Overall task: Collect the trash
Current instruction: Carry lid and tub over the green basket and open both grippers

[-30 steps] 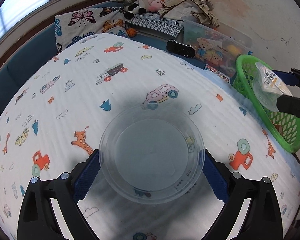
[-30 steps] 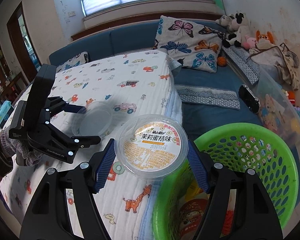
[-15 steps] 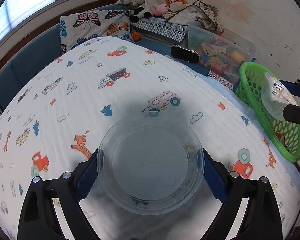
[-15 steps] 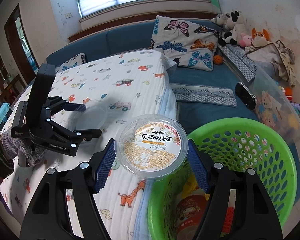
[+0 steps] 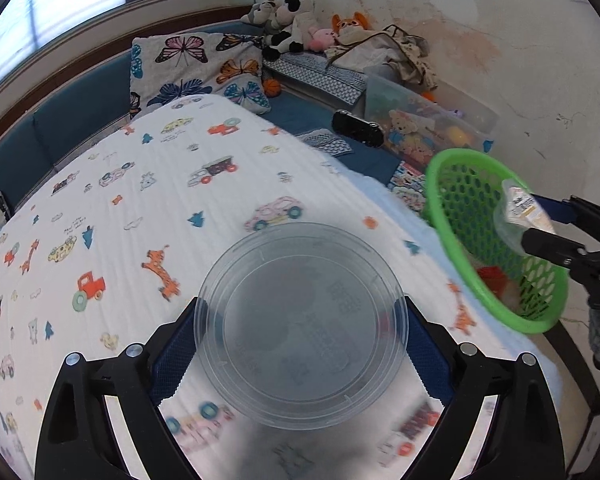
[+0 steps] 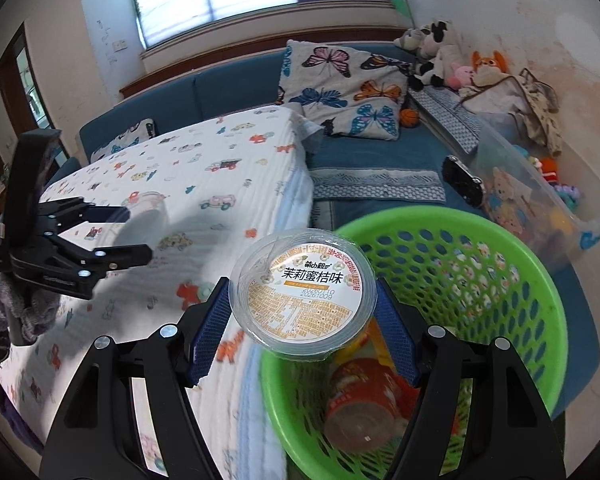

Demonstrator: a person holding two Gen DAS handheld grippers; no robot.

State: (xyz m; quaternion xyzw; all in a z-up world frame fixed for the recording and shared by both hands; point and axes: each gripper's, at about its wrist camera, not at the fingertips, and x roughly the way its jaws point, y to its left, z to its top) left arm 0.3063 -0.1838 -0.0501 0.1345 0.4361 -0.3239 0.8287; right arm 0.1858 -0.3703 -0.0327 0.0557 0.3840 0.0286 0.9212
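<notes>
Fingers on the right gripper (image 6: 303, 322) pinch a labelled clear cup (image 6: 302, 290) by its sides, holding it over the near-left rim of the green basket (image 6: 512, 248), where an orange-red can (image 6: 360, 404) and other trash already lie. Left of the basket, over the patterned bed cover (image 5: 148, 208), the left gripper (image 5: 300, 344) has its fingers spread wide yet pressed against both sides of a clear round lid (image 5: 300, 320), which looks lifted off the cover. To do this step well, I would carry the cup further toward the basket's centre before letting go, since a drop at the rim could tip it back onto the bed. Then the lid should follow over the basket's left edge, kept level, because such thin plastic will likely flex and slip if squeezed harder.
</notes>
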